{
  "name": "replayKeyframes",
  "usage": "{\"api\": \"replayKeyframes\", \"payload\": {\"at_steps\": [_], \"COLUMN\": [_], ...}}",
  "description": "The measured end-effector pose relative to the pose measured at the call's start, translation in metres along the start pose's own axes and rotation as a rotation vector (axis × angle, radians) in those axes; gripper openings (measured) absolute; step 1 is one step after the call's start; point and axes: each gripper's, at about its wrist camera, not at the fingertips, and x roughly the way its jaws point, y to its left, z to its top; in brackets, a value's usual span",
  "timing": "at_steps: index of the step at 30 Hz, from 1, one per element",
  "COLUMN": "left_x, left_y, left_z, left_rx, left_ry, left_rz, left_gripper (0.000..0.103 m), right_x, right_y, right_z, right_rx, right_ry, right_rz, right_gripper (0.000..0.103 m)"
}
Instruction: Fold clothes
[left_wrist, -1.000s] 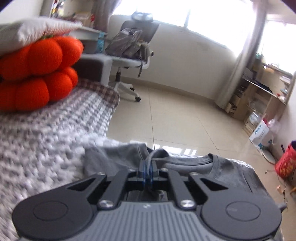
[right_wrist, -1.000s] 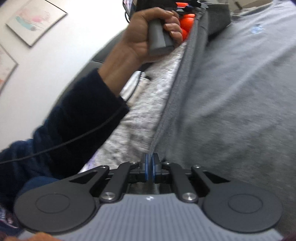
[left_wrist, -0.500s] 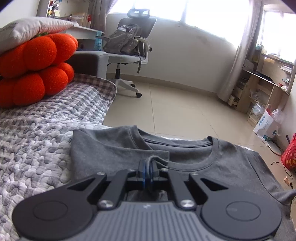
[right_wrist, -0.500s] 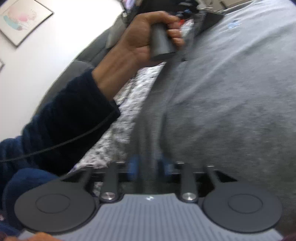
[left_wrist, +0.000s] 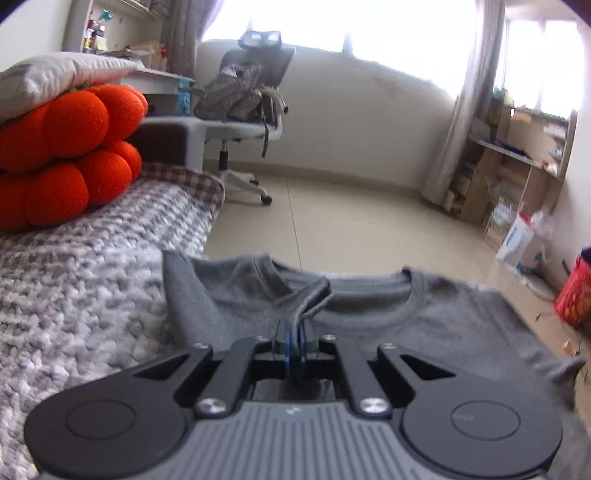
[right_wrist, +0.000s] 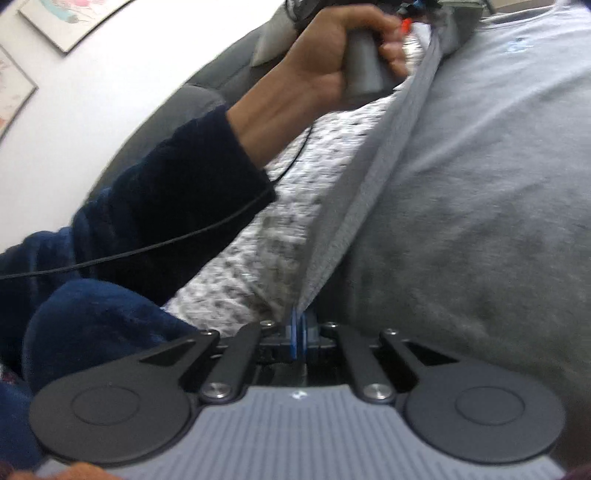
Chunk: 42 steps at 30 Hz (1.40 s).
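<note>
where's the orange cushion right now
In the left wrist view the orange cushion sits at the far left on the grey knitted blanket, under a pale pillow, left of the grey t-shirt.

I see a plain grey T-shirt (left_wrist: 369, 317) lying on a blanket (left_wrist: 81, 280) knitted in mottled grey and white. My grippers' pads (left_wrist: 287, 345) are blue on black arms. Behind sits a bright orange-red cushion (left_wrist: 70, 155) under a pale grey pillow (left_wrist: 55, 75). The sleeve (right_wrist: 155, 206) is dark navy.
</note>
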Motion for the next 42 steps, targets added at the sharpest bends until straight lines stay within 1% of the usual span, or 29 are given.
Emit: {"api": "replayKeyframes", "payload": {"at_steps": [2, 3, 4, 6, 7, 8, 10, 11, 12, 13, 15, 17, 18, 21, 23, 27, 30, 33, 36, 37, 39, 40, 42], "left_x": [0.006, 0.007, 0.007, 0.006, 0.004, 0.001, -0.005, -0.009, -0.014, -0.021, -0.033, -0.042, -0.044, -0.042, -0.036, -0.022, -0.013, -0.006, 0.004, 0.008, 0.017, 0.021, 0.028], "left_y": [-0.002, -0.004, -0.006, -0.008, -0.006, -0.001, 0.007, 0.013, 0.019, 0.027, 0.044, 0.06, 0.069, 0.088, 0.101, 0.12, 0.127, 0.128, 0.133, 0.135, 0.136, 0.135, 0.13], "left_z": [-0.006, -0.008, -0.01, -0.012, -0.012, -0.01, -0.005, -0.002, 0.002, 0.006, 0.014, 0.02, 0.022, 0.019, 0.014, 0.004, 0.001, 0.003, 0.01, 0.013, 0.019, 0.022, 0.027], "left_rx": [0.002, 0.021, 0.04, 0.074, 0.074, 0.068, 0.051, 0.037, 0.026, 0.015, -0.011, -0.044, -0.054, -0.057, -0.092, -0.175, -0.199, -0.18, -0.179, -0.184, -0.192, -0.194, -0.166], "left_ry": [0.024, 0.022, 0.019, 0.014, 0.014, 0.014, 0.013, 0.011, 0.006, -0.012, -0.047, -0.064, -0.064, -0.04, -0.011, 0.025, 0.038, 0.034, 0.028, 0.026, 0.025, 0.025, 0.015], "left_rz": [-0.018, -0.014, -0.01, -0.006, -0.01, -0.019, -0.033, -0.037, -0.039, -0.039, -0.044, -0.039, -0.027, 0.03, 0.036, 0.035, 0.029, 0.042, 0.063, 0.067, 0.066, 0.064, 0.069], "left_gripper": [0.005, 0.005, 0.006, 0.012, 0.014, 0.019, 0.038, 0.058, 0.07, 0.073, 0.078, 0.078, 0.078, 0.078, 0.078, 0.078, 0.078, 0.078, 0.078, 0.078, 0.078, 0.078, 0.078], "right_x": [0.003, 0.005, 0.009, 0.014, 0.016, 0.017, 0.019, 0.019, 0.016, 0.013, 0.011, 0.007, 0.003, -0.019, -0.036, -0.064, -0.071, -0.075, -0.078, -0.072, -0.057, -0.049, -0.032], "right_y": [-0.004, -0.005, -0.005, -0.006, -0.007, -0.007, -0.008, -0.009, -0.008, -0.008, -0.006, -0.003, -0.002, -0.002, -0.005, -0.013, -0.022, -0.031, -0.035, -0.038, -0.052, -0.061, -0.079], "right_z": [-0.002, -0.003, -0.004, -0.006, -0.007, -0.007, -0.006, -0.006, -0.007, -0.008, -0.01, -0.011, -0.01, 0.0, 0.01, 0.033, 0.059, 0.088, 0.125, 0.139, 0.171, 0.188, 0.221], "right_rx": [0.012, 0.014, 0.007, 0.003, 0.002, 0.004, 0.003, 0.001, -0.004, -0.009, -0.03, -0.061, -0.079, -0.108, -0.113, -0.128, -0.099, -0.083, -0.101, -0.104, -0.092, -0.082, -0.061], "right_ry": [0.013, 0.022, 0.037, 0.061, 0.069, 0.07, 0.066, 0.066, 0.069, 0.073, 0.084, 0.091, 0.082, 0.017, -0.028, -0.095, -0.15, -0.195, -0.221, -0.229, -0.236, -0.237, -0.239], "right_rz": [-0.012, -0.03, -0.069, -0.095, -0.101, -0.095, -0.102, -0.104, -0.102, -0.099, -0.107, -0.124, -0.128, -0.141, -0.165, -0.262, -0.351, -0.41, -0.434, -0.435, -0.443, -0.449, -0.46], "right_gripper": [0.004, 0.005, 0.005, 0.006, 0.006, 0.006, 0.007, 0.009, 0.011, 0.014, 0.014, 0.014, 0.014, 0.014, 0.014, 0.015, 0.015, 0.015, 0.016, 0.018, 0.032, 0.033, 0.033]}}
